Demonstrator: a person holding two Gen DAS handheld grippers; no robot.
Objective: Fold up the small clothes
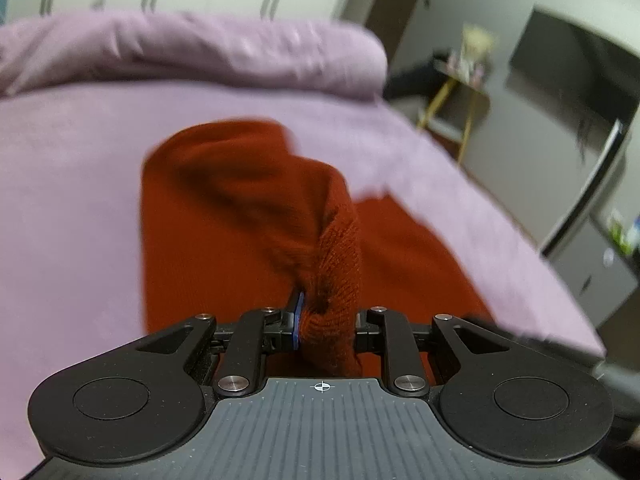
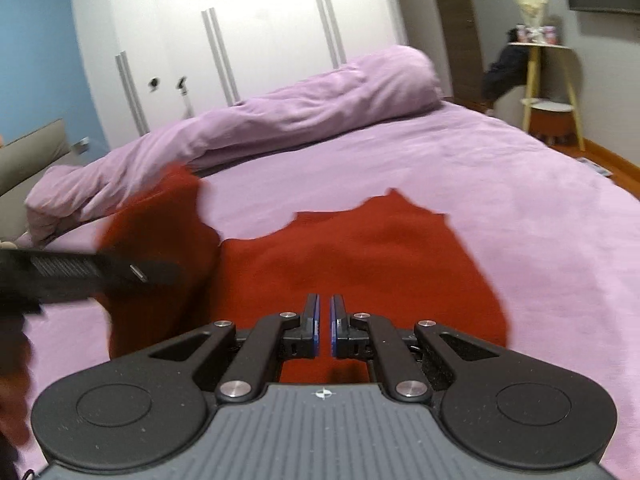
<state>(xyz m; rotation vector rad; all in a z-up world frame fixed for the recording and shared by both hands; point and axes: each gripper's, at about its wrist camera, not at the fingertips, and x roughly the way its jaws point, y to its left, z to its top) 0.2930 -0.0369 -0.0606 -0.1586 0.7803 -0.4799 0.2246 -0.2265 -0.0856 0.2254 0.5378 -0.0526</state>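
A red knit garment (image 1: 240,208) lies on the lilac bed sheet (image 1: 72,200). My left gripper (image 1: 326,312) is shut on a bunched edge of the garment and lifts it off the bed, so a fold hangs forward from the jaws. In the right wrist view the garment (image 2: 360,252) lies flat in front of my right gripper (image 2: 325,320), whose jaws stand nearly together with a thin gap and nothing between them. The left gripper (image 2: 80,272) shows blurred at the left there, with the raised red part (image 2: 160,232) behind it.
A rolled lilac duvet (image 2: 260,120) lies along the far side of the bed. White wardrobe doors (image 2: 240,32) stand behind it. A small yellow-legged side table (image 2: 548,92) stands off the bed's right edge, near a dark TV (image 1: 572,68).
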